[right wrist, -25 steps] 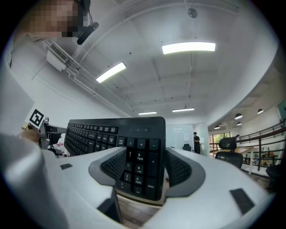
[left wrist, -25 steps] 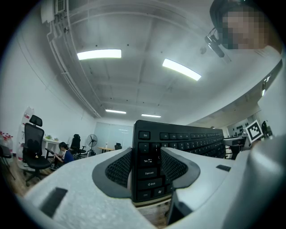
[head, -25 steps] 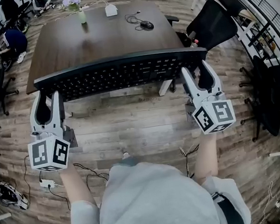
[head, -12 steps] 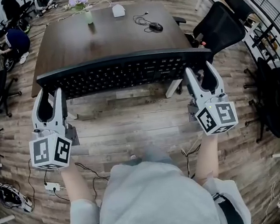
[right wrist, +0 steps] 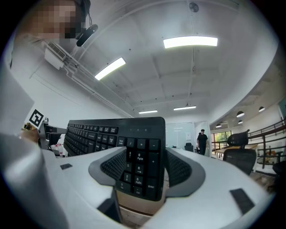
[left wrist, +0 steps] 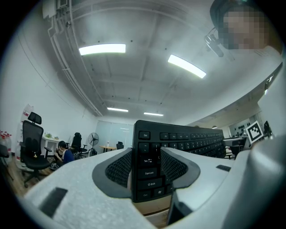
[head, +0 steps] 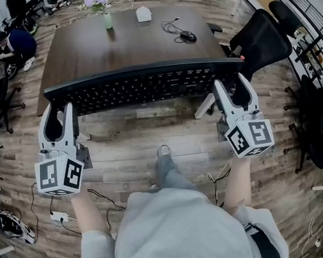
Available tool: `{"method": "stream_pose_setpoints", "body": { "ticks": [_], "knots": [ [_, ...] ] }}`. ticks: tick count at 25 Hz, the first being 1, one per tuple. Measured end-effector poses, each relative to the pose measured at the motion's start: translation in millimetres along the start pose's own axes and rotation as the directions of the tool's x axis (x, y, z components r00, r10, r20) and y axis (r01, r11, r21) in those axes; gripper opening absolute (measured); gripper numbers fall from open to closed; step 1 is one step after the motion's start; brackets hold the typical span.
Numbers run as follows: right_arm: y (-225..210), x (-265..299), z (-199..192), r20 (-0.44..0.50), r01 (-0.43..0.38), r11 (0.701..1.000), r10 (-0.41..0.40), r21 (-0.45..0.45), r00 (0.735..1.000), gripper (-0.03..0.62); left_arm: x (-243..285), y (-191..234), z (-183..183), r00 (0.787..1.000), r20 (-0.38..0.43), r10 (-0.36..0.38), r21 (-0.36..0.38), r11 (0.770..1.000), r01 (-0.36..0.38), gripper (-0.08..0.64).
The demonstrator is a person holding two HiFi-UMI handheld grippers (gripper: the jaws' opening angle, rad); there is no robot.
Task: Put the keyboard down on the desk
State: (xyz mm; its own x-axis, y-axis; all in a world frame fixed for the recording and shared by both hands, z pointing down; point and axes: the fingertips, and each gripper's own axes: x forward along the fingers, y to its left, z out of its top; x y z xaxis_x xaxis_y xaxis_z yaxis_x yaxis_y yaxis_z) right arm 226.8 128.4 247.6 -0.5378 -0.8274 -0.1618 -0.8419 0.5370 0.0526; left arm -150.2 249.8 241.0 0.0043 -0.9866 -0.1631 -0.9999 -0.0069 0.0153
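While the keyboard (head: 144, 86) hangs level in the air before the near edge of the desk (head: 122, 43), left gripper (head: 57, 111) clamped on its left end, right gripper (head: 232, 86) clamped on its right end.

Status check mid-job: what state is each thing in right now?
keyboard: held in air, not on desk
left gripper: shut on keyboard's left end
right gripper: shut on keyboard's right end
mouse: lying on desk, cabled
vase: upright on desk
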Motion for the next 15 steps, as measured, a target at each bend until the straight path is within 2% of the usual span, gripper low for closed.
{"method": "stream_pose_setpoints", "body": {
  "ticks": [8, 15],
  "knots": [
    [-14, 102, -5, -0.014, -0.033, 0.999, 0.033, 0.001, 0.999, 0.241, 81, 40, -4, 0.999, -0.016, 0.035, -0.008, 0.999, -0.035, 0.176],
    [-47, 172, -6, -0.003, -0.063, 0.998, 0.063, 0.005, 0.998, 0.241, 146, 45, -2, 0.998, -0.004, 0.064, 0.003, 0.998, -0.064, 0.176]
  ]
}}
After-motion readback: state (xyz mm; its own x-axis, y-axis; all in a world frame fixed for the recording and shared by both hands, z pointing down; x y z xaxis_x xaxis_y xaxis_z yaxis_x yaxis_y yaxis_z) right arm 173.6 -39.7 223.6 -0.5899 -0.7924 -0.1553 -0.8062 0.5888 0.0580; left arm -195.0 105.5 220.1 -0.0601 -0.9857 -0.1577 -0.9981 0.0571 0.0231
